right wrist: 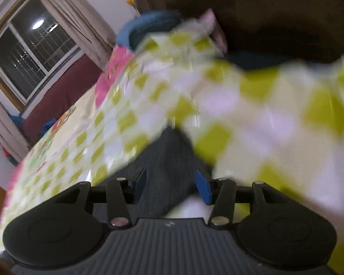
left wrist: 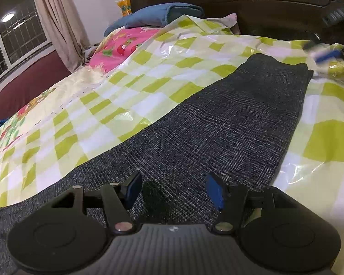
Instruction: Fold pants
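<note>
Dark grey tweed pants (left wrist: 229,119) lie flat as one long strip on a green-and-white checked plastic sheet (left wrist: 126,80) over the bed, narrowing toward the far right. My left gripper (left wrist: 174,190) hovers low over the near, wide end with its blue pads apart and only flat fabric beneath, so it is open. A blurred blue shape (left wrist: 328,56) shows by the pants' far end. The right wrist view is smeared by motion. There my right gripper (right wrist: 172,185) stands open over a narrow piece of the pants (right wrist: 167,155), beside a raised fold of the checked sheet (right wrist: 263,114).
A dark headboard (left wrist: 263,4) closes the far side of the bed. A folded blue blanket (left wrist: 162,15) and a pink floral bedsheet (left wrist: 121,45) lie at the far left. A window (left wrist: 16,29) with a beige curtain (left wrist: 57,18) is on the left wall.
</note>
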Demonstrator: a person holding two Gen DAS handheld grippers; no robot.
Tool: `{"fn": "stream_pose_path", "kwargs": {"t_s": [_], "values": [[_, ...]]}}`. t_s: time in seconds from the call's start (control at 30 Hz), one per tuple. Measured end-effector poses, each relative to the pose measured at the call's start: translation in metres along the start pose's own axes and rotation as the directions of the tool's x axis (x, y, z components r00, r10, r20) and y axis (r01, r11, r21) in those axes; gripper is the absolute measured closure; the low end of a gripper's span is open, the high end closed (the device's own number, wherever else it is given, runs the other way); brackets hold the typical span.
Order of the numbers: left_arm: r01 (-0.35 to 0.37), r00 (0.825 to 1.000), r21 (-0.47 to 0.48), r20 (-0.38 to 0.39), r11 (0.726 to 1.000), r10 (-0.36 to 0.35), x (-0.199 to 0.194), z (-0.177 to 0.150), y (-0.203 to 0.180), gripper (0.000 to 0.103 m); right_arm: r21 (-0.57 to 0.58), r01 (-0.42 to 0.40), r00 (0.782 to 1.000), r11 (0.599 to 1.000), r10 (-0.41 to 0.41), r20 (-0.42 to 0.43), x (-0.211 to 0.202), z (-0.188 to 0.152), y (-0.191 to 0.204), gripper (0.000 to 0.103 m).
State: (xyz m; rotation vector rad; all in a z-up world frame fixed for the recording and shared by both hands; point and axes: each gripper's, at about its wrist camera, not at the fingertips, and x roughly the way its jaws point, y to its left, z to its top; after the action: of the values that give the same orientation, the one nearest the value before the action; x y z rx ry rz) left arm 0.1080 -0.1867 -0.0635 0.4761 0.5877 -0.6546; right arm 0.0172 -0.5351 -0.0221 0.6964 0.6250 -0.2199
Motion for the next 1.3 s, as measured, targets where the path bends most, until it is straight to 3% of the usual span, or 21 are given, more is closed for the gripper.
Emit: {"fn": "stream_pose_path", "kwargs": {"t_s": [0.07, 0.23, 0.37, 0.47, 0.5, 0.57, 0.63, 0.8, 0.9, 1.0, 1.07, 1.13, 1.23, 1.3], "values": [[-0.004, 1.0, 0.004, -0.003, 1.0, 0.004, -0.003, -0.002, -0.001, 0.028, 0.061, -0.022, 0.999, 0.998, 0.024, -0.036, 0.011, -0.016, -0.006, 0.053], [-0.004, 1.0, 0.016, -0.003, 1.0, 0.004, -0.015, -0.006, 0.0, 0.028, 0.273, -0.086, 0.996, 0.958, 0.075, 0.05, 0.037, -0.025, -0.013, 0.053], [-0.002, 1.0, -0.018, 0.005, 1.0, 0.002, -0.017, -0.01, 0.006, 0.028, 0.251, -0.118, 0.992, 0.961, 0.106, 0.062, 0.047, -0.028, 0.003, 0.047], [0.003, 1.0, -0.052, -0.003, 0.999, -0.003, -0.013, -0.013, 0.009, 0.028, 0.301, -0.141, 0.987, 0.943, 0.112, 0.114, 0.072, -0.03, 0.007, 0.048], [0.001, 1.0, -0.051, 0.0, 0.999, -0.001, -0.014, -0.013, 0.009, 0.028, 0.324, -0.147, 0.985, 0.935, 0.11, 0.13, 0.077, -0.03, 0.007, 0.053], [-0.001, 1.0, -0.039, -0.006, 0.999, 0.001, -0.015, -0.013, 0.009, 0.028, 0.4, -0.169, 0.984, 0.901, 0.131, 0.123, 0.088, -0.029, 0.003, 0.095], [0.013, 0.999, -0.061, -0.03, 0.998, -0.014, -0.013, -0.011, 0.009, 0.028, 0.49, -0.222, 0.974, 0.843, 0.171, 0.148, 0.085, -0.028, -0.014, 0.096], [0.094, 0.995, -0.074, -0.029, 0.993, -0.096, -0.013, -0.003, -0.013, 0.028, 0.442, -0.155, 0.98, 0.884, 0.083, 0.178, 0.041, -0.021, -0.043, 0.096], [0.194, 0.98, -0.089, -0.019, 0.977, -0.197, -0.017, 0.003, -0.038, 0.028, 0.438, -0.082, 0.978, 0.895, -0.012, 0.208, 0.012, -0.013, -0.064, 0.096], [0.225, 0.974, -0.025, 0.045, 0.974, -0.224, -0.034, 0.009, -0.056, 0.028, 0.417, 0.009, 0.966, 0.909, -0.116, 0.232, -0.013, -0.001, -0.072, 0.096], [0.211, 0.975, -0.028, 0.079, 0.977, -0.209, -0.048, 0.008, -0.049, 0.027, 0.367, 0.087, 0.953, 0.926, -0.184, 0.239, -0.028, 0.009, -0.064, 0.096], [0.158, 0.983, -0.069, 0.108, 0.985, -0.15, -0.062, 0.001, -0.029, 0.027, 0.273, 0.114, 0.949, 0.955, -0.186, 0.255, -0.04, 0.013, -0.041, 0.096], [0.042, 0.996, -0.143, 0.084, 0.989, -0.03, -0.072, -0.02, 0.012, 0.027, 0.058, 0.107, 0.957, 0.993, -0.118, 0.263, -0.051, 0.009, 0.027, 0.095], [-0.05, 0.998, -0.175, 0.034, 0.983, 0.057, -0.071, -0.036, 0.038, 0.028, -0.055, 0.047, 0.971, 0.997, -0.032, 0.237, -0.045, 0.002, 0.078, 0.095]]}}
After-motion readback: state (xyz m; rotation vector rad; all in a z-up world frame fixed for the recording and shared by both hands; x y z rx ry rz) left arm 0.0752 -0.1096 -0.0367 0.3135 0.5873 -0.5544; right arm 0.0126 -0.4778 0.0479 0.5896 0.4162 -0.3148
